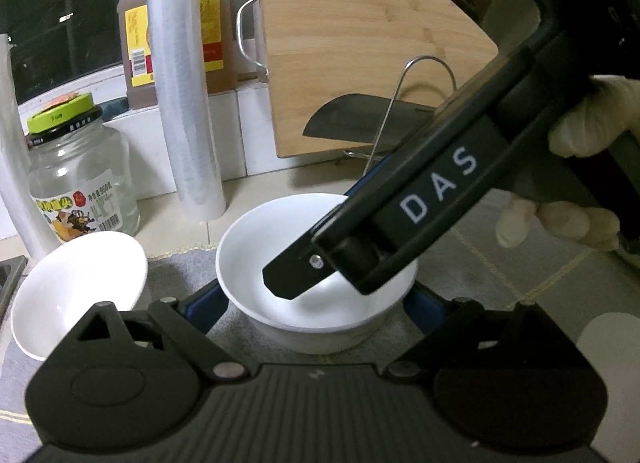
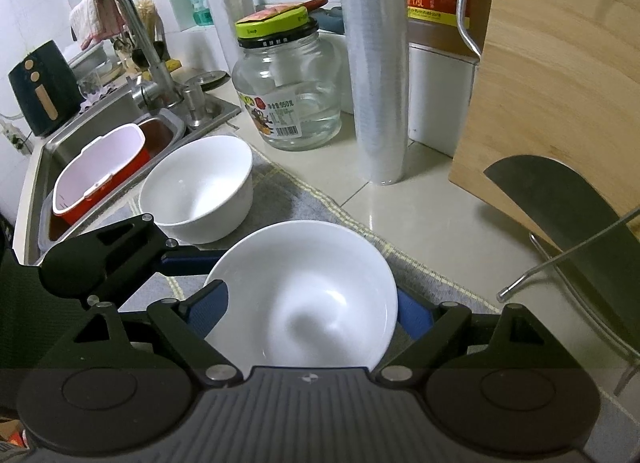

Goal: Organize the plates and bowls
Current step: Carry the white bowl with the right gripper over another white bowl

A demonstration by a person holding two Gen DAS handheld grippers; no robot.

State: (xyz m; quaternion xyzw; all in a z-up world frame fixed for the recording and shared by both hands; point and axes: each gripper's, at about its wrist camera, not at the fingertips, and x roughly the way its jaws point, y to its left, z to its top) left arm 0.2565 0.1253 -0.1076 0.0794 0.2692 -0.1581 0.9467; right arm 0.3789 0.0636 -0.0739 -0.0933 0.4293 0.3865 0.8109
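Note:
A white bowl [image 1: 280, 239] stands on a grey cloth mat [image 1: 184, 267], and both grippers close around it. My left gripper [image 1: 314, 305] has its blue pads [image 1: 204, 307] pressed on the bowl's lower sides. My right gripper [image 1: 332, 239] reaches in from the upper right, held by a gloved hand [image 1: 592, 123]. In the right wrist view the same bowl [image 2: 304, 295] fills the right gripper [image 2: 312, 311], whose pads [image 2: 210, 305] touch its rim on both sides. One of the left gripper's fingers [image 2: 184, 259] comes in from the left. A second white bowl [image 2: 200, 187] [image 1: 80, 291] sits empty beside it.
Behind the bowls stand a glass jar with a green lid [image 2: 288, 95], a tall sleeve of plastic cups [image 2: 376, 63] and an upright wooden board [image 2: 560, 83]. A cleaver [image 2: 568, 215] leans on a wire rack at the right. The sink [image 2: 100, 135] holds a red-and-white container [image 2: 100, 171].

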